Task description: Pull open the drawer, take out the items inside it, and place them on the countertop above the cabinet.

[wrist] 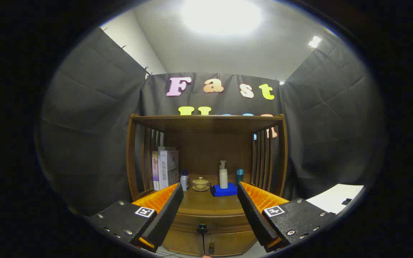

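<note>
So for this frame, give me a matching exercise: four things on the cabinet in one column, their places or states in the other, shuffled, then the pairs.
1. pump bottle
2. lidded cup
3. drawer
4. claw

A. closed, knob between the fingers
B. open, holding nothing
C. standing on the blue cloth
D. on a saucer, beside the small white bottle

Pairs: 1-C, 2-D, 3-A, 4-B

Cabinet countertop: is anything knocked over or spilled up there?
Nothing stands out. On the countertop the books, small white bottle, lidded tea cup, pump bottle on its blue cloth and teal cup all stand upright. The drawer is shut. The hand-held gripper is open, holding nothing.
</note>
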`<state>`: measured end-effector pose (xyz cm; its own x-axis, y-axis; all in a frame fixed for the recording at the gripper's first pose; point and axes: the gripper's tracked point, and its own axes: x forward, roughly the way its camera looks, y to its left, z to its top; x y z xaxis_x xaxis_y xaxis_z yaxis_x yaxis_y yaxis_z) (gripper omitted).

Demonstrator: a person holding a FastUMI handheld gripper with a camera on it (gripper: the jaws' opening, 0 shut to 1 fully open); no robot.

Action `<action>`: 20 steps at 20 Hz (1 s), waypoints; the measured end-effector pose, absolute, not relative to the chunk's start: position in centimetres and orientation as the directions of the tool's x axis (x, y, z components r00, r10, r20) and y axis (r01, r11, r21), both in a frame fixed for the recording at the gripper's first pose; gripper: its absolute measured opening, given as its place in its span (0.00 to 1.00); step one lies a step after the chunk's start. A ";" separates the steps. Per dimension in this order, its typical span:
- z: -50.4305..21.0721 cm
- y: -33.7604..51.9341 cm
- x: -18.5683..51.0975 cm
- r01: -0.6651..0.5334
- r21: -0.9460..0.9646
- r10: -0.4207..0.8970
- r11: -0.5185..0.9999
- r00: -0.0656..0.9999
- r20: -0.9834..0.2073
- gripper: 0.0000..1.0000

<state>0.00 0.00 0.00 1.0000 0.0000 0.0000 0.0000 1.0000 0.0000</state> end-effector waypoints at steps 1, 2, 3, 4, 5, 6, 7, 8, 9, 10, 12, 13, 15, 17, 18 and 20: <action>-0.1 -0.2 0.0 0.005 -0.004 -0.005 1.000 1.000 -0.004 0.94; -0.3 -0.4 0.1 0.012 -0.008 -0.012 1.000 1.000 -0.008 0.94; -0.5 -0.5 0.1 0.018 -0.011 -0.018 1.000 1.000 -0.013 0.94; -0.5 -0.6 0.1 0.021 -0.013 -0.022 1.000 1.000 -0.016 0.94; -0.5 -0.6 0.1 0.022 -0.016 -0.022 1.000 1.000 -0.016 0.95; -0.5 -0.7 0.2 0.024 -0.018 -0.024 1.000 1.000 -0.015 0.95; -0.5 -0.8 0.2 0.025 -0.022 -0.026 0.999 1.000 -0.016 0.95; -0.7 -0.9 0.2 0.027 -0.025 -0.028 0.999 0.999 -0.018 0.95; -0.8 -1.0 0.3 0.029 -0.025 -0.030 0.999 0.999 -0.020 0.95; -0.9 -1.0 0.3 0.030 -0.023 -0.031 0.999 0.999 -0.023 0.95; -1.0 -0.9 0.4 0.029 -0.013 -0.030 0.999 0.999 -0.027 0.94; -1.0 -0.9 0.4 0.029 -0.009 -0.029 1.000 0.999 -0.028 0.94; -1.2 -1.0 0.5 0.031 -0.005 -0.031 1.000 0.999 -0.031 0.95; -1.4 -1.0 0.5 0.031 -0.001 -0.031 1.000 0.999 -0.036 0.95; -1.5 -1.0 0.5 0.028 0.002 -0.028 1.000 0.999 -0.039 0.94; -1.8 -0.7 0.6 0.023 0.009 -0.022 1.000 0.999 -0.044 0.95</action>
<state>0.61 -0.72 -1.81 0.9988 -0.0224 -0.0443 0.0228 0.9997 0.0085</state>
